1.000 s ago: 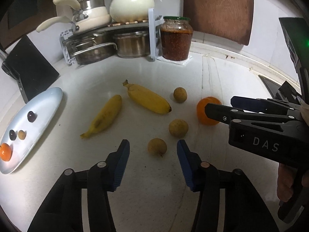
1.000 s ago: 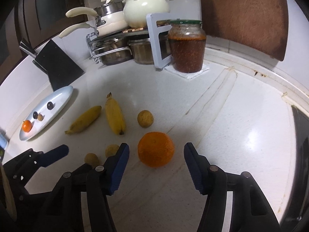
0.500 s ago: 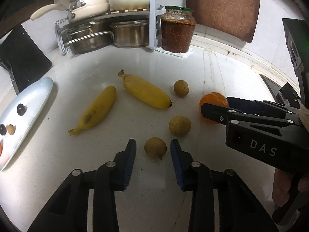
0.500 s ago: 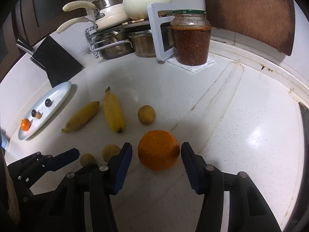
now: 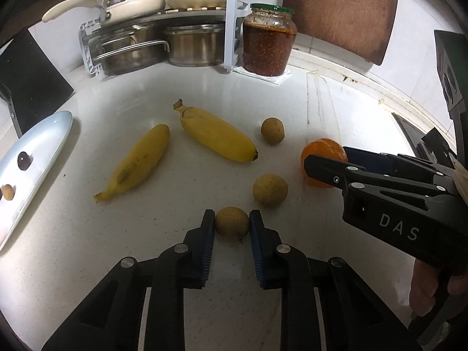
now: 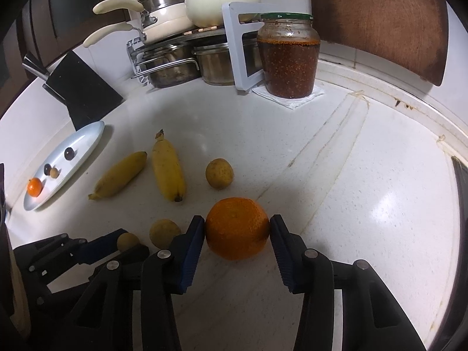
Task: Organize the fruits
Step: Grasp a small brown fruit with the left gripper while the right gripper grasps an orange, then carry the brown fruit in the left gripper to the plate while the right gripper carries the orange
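With the left gripper [image 5: 232, 225] clamped on the small round tan fruit [image 5: 232, 224], the right gripper [image 6: 237, 228], closing around the large dimpled orange [image 6: 237, 227], should be seated squarely before lifting.

The left gripper [image 5: 232, 226] now pinches the small round tan fruit [image 5: 232, 225] (previously untouched); the right gripper [image 6: 237, 228] is closing around the large orange [image 6: 237, 228].

Two yellow bananas [image 5: 175, 152], tan-brown longans [image 5: 232, 225] and an orange [image 6: 237, 228] lie on the white speckled counter [image 6: 336, 204]. The plate [image 6: 84, 139] is pale blue, the jar [image 6: 288, 58] red-brown with a green lid.
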